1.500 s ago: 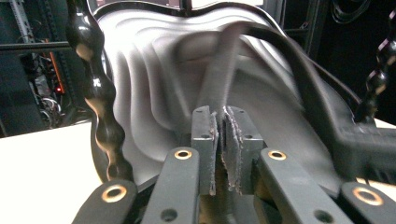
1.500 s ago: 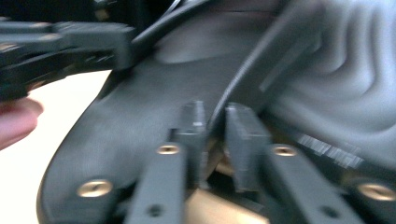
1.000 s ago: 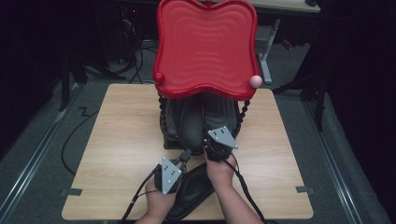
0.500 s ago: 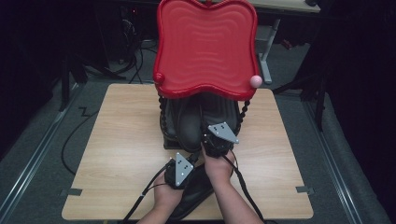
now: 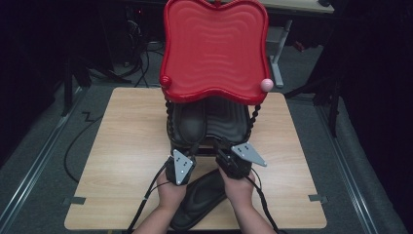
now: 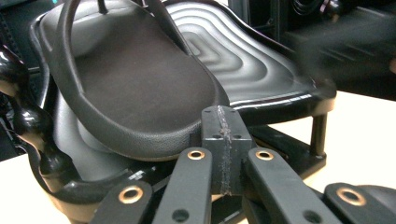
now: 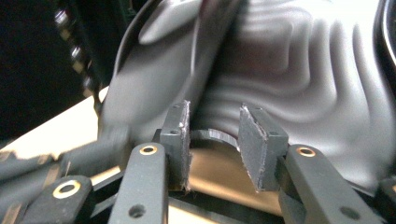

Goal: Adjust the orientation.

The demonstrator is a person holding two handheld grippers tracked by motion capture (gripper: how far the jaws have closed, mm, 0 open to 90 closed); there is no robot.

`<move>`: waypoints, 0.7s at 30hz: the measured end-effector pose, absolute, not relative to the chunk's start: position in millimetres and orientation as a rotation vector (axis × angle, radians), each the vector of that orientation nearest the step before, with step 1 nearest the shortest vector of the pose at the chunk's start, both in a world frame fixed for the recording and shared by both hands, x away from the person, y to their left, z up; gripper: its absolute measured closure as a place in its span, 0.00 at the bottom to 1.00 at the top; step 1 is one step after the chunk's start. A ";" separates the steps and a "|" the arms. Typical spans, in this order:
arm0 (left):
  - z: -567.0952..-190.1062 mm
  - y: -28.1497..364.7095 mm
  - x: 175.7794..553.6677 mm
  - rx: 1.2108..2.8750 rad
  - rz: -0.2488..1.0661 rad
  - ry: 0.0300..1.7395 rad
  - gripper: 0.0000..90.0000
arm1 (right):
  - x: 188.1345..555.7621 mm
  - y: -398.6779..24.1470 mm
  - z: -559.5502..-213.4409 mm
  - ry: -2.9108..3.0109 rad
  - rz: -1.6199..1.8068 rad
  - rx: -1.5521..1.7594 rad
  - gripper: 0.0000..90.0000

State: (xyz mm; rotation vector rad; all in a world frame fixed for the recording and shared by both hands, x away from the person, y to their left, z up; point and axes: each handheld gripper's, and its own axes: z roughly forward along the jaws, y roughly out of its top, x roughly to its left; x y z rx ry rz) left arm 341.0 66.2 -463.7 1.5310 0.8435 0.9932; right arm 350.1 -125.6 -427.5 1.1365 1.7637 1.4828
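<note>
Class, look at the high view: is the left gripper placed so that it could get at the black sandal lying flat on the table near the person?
Probably yes. The second sandal lies on the table just beside the left gripper, nothing between them. But its jaws are shut, so they must open first.

A light wooden table (image 5: 126, 146) stands on grey carpet, with dark surroundings. A two-tier shoe rack (image 5: 214, 58) sits on it from the centre toward twelve o'clock, its red wavy top shelf above a black lower shelf (image 6: 261, 70). One black sandal (image 6: 135, 98) rests tilted on that lower shelf. A second black sandal (image 5: 202, 195) lies flat on the tabletop at six o'clock, by the near edge.
</note>
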 end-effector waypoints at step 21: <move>-464.7 80.5 335.4 1.425 1.026 0.856 0.96 | 366.7 -123.1 -428.1 1.781 1.399 1.017 0.60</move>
